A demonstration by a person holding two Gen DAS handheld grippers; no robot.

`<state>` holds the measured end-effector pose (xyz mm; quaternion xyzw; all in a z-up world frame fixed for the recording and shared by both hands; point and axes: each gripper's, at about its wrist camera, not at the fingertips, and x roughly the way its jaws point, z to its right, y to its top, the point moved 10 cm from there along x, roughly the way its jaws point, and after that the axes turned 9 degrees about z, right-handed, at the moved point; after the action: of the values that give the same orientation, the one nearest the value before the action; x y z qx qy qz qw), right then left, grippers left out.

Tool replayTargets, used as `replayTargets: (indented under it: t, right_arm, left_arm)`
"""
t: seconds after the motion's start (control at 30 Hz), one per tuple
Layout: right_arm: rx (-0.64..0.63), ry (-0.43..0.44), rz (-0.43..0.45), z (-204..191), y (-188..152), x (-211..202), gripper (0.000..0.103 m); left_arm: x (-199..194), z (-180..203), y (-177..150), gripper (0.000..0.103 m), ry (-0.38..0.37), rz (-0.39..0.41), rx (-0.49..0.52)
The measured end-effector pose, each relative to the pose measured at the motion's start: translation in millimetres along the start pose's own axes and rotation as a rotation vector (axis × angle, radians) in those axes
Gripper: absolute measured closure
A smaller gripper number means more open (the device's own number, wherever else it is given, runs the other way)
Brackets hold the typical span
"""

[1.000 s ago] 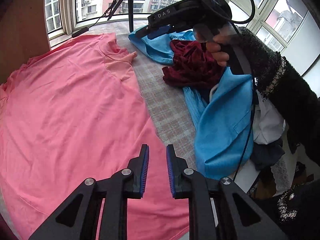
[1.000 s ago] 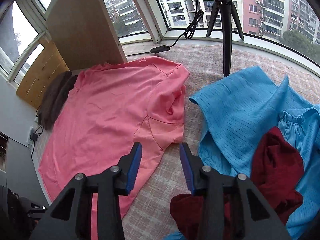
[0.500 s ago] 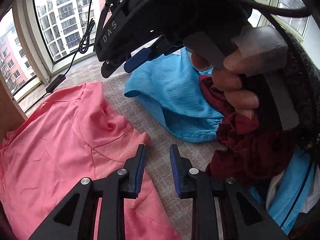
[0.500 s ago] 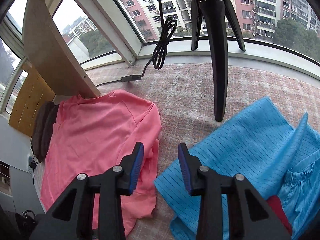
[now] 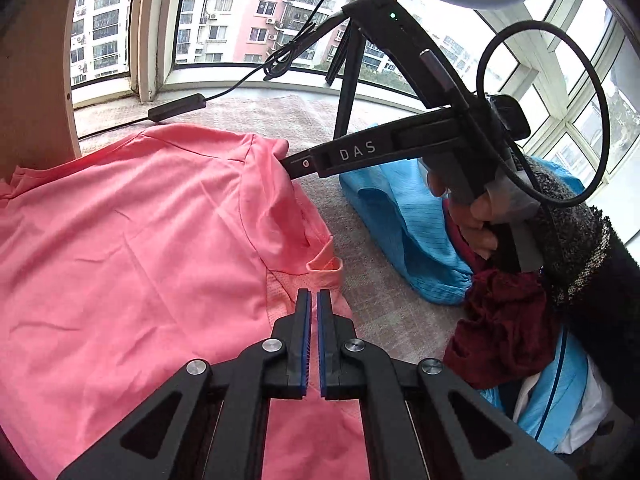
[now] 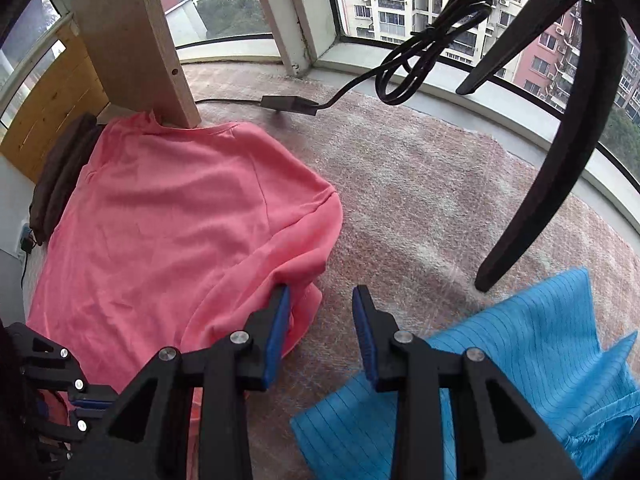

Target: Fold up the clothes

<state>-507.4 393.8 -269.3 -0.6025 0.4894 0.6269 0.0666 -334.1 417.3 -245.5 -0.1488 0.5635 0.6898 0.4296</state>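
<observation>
A pink shirt (image 5: 140, 240) (image 6: 180, 220) lies spread on the checked table cover. My left gripper (image 5: 314, 296) is shut with its tips on the shirt's near sleeve, and pink cloth shows in the thin slit between the pads. My right gripper (image 6: 320, 300) (image 5: 288, 164) is at the shirt's far shoulder corner. Its jaws are closing. The left pad (image 6: 276, 320) touches a raised pink fold that sits partly between them, and the right pad is clear of cloth. A person's hand (image 5: 480, 216) holds that gripper.
A blue garment (image 5: 400, 220) (image 6: 520, 360) and a dark red one (image 5: 500, 320) are heaped to the right. A black tripod (image 5: 348, 80) (image 6: 540, 200) stands behind. A cable adapter (image 5: 176, 106) (image 6: 288, 104) lies near the window. A wooden board (image 6: 132, 40) stands by the shirt's far edge.
Both grippers have travelled along the shirt toward the window and come lower. The left jaws have closed at the sleeve. The right jaws have narrowed slightly at the shoulder fold.
</observation>
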Motion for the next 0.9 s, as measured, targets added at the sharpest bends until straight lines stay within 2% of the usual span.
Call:
replayTargets:
  t: [0.13,0.23,0.3,0.33,0.4,0.47,0.5,0.53,0.63,0.7,0.9]
  right_arm:
    - [0.021,0.026,0.034,-4.6,14.9,-1.5,0.072]
    - [0.046,0.066,0.033,-2.0,14.2,-7.5,0.072]
    - [0.072,0.047,0.044,5.9,10.6,-14.6,0.072]
    - [0.096,0.056,0.05,8.2,8.7,-17.8,0.072]
    - [0.147,0.075,0.063,12.6,5.3,-23.5,0.072]
    - [0.142,0.053,0.068,18.9,3.6,-27.0,0.072]
    - [0.136,0.041,0.069,21.7,3.0,-28.3,0.072]
    - [0.132,0.034,0.069,24.3,2.3,-29.2,0.072]
    - [0.121,0.035,0.066,28.9,-1.4,-26.8,0.072]
    - [0.097,0.043,0.058,28.1,-4.4,-21.5,0.072]
    - [0.03,0.099,0.044,7.8,-5.0,-0.3,0.072]
  left_arm:
    - [-1.0,-1.6,2.6,0.102,-0.016,0.0,-0.001]
    - [14.5,-7.8,19.4,0.1,0.023,0.007,0.012]
    - [27.7,-7.2,34.0,0.091,0.01,0.011,-0.015]
    - [36.0,-5.4,40.5,0.082,0.002,0.012,-0.016]
    - [56.3,-6.6,48.6,0.072,0.059,-0.002,0.032]
    - [75.5,-7.8,51.3,0.073,0.087,-0.026,0.079]
    - [81.9,-11.1,51.5,0.09,0.092,-0.038,0.078]
    - [83.1,-16.5,52.6,0.101,0.089,-0.042,0.051]
    - [72.8,-35.1,59.0,0.103,0.058,-0.004,-0.054]
    - [63.9,-53.0,60.3,0.103,0.077,0.013,-0.102]
    - [64.6,-79.1,50.6,0.102,0.11,-0.018,-0.133]
